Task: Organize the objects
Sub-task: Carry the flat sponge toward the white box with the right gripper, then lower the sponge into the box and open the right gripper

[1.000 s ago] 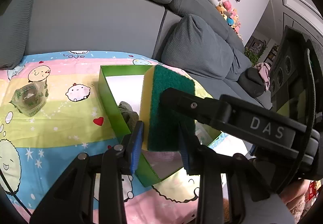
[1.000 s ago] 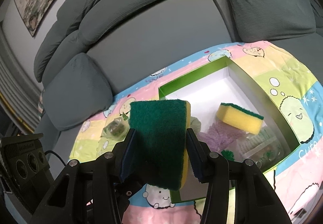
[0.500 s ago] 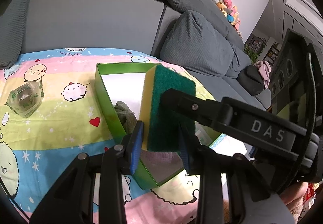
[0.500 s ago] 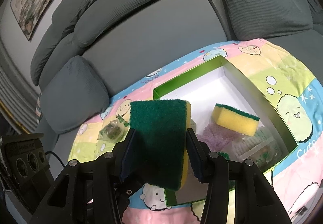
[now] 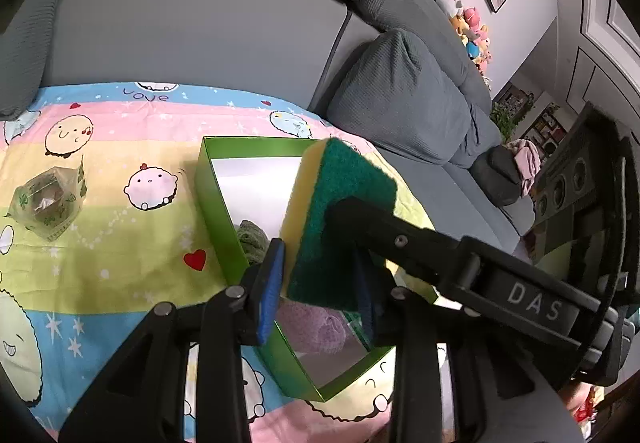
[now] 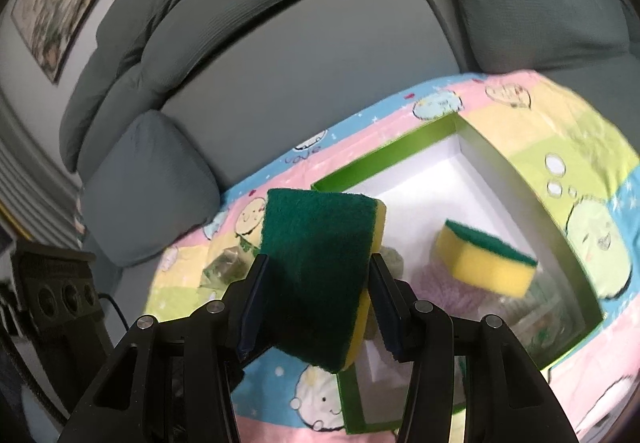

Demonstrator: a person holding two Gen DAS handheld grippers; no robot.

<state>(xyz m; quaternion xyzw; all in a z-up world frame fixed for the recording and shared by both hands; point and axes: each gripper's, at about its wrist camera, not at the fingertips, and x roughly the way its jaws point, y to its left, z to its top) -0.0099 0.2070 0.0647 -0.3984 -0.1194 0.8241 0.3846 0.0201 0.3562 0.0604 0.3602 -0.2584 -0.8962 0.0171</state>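
While your right claw (image 6: 316, 299) squeezes the sponge (image 6: 320, 263) above the green box (image 6: 576, 279), lower it gently beside the other sponge (image 6: 486, 263); your left claw (image 5: 318, 291) looks open.

Two wrist fisheyes look down along their fingers at close range toward the grey sofa (image 5: 200, 23); both share the green box (image 5: 218, 215) (image 6: 384, 159) and scouring sponge (image 5: 344, 219) (image 6: 316, 267).
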